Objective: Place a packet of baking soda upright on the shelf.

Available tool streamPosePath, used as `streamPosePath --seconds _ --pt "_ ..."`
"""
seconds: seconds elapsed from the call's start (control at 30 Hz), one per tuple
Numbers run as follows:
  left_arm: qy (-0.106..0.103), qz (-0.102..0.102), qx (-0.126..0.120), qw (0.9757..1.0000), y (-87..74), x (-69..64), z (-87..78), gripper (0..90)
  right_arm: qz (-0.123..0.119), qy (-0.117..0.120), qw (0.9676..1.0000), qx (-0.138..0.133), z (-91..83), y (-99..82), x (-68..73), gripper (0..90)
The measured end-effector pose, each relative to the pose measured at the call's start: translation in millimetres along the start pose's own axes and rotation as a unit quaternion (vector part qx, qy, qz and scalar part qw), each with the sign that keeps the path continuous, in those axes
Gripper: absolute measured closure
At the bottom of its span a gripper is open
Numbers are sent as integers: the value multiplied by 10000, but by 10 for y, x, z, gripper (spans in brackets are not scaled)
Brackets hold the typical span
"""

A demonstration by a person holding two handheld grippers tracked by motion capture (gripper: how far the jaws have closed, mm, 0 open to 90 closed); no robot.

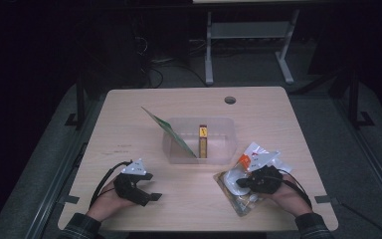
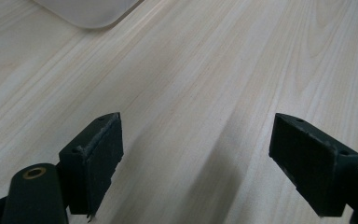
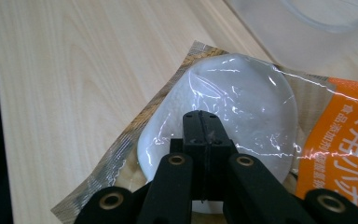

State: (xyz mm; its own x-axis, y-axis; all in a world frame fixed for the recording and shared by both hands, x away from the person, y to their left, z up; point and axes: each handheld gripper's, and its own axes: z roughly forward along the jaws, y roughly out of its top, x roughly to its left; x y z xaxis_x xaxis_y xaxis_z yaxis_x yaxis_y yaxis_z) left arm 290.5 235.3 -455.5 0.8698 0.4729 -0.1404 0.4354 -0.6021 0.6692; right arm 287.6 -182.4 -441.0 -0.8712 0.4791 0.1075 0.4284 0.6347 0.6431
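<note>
Dark room beyond the bench; work surface was a light wooden table (image 1: 129, 124) with a round cable hole (image 1: 230, 100) near its far edge. At the left, the left gripper (image 1: 149, 191) sat low over bare wood near the front edge, held in the person's left hand (image 1: 110, 199); in the left gripper view its jaws stood wide apart with nothing between them, only table grain below. Toward the middle, a clear plastic tub (image 1: 218, 124) stood on the table, holding a green flat packet (image 1: 171, 133) leaning tilted against its left wall and a small yellow-and-brown box (image 1: 203, 141) standing upright inside. To the right of the tub, just beside its near right corner, lay a plastic food pouch (image 1: 238, 191) with an orange label and a pale round item inside. The right gripper (image 1: 242, 183), in the right hand (image 1: 291, 196), was over that pouch (image 3: 242, 102); in the right gripper view its jaws were pressed fully together, tips over the pouch's clear film. Whether they pinched any film could not be told.
</note>
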Motion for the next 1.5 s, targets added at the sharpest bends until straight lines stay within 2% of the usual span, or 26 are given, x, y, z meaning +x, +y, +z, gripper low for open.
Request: streamPosePath --seconds 0.13,0.23,0.5,0.67,0.9,1.0,1.13,1.17,1.23,1.27,1.37,1.5 --pt "2 1 -2 10000 0 0 0 170 -132 60 9999 62 60 74 95 900" --pt "1 1 1 10000 0 0 0 170 -351 61 9993 109 108 129 143 900" --pt "7 19 36 10000 5 -2 -1 171 -579 186 9979 234 225 295 284 900" --pt "-15 -2 11 10000 7 -7 4 170 -912 232 9952 265 328 403 360 900" --pt "-54 -1 -6 10000 11 -10 5 171 -1135 460 9922 236 464 527 526 900" --pt "-100 12 -15 9999 18 -21 4 171 -1208 472 9914 187 473 536 558 900" --pt "-208 53 -127 9997 47 -49 24 171 -831 457 9952 -220 327 488 455 899" --pt "-234 63 -156 9996 65 -60 34 170 -631 427 9967 -291 278 477 445 899" --pt "-290 122 -220 9993 113 -87 53 171 -492 308 9975 -402 203 440 409 895" --pt "-337 131 -256 9990 140 -103 63 171 -352 264 9980 -458 173 417 397 873" --pt "-452 199 -327 9982 240 -152 105 171 -132 98 9983 -551 90 336 345 799" --pt "-642 240 -458 9966 380 -207 196 174 53 -190 9978 -639 -36 214 294 696"
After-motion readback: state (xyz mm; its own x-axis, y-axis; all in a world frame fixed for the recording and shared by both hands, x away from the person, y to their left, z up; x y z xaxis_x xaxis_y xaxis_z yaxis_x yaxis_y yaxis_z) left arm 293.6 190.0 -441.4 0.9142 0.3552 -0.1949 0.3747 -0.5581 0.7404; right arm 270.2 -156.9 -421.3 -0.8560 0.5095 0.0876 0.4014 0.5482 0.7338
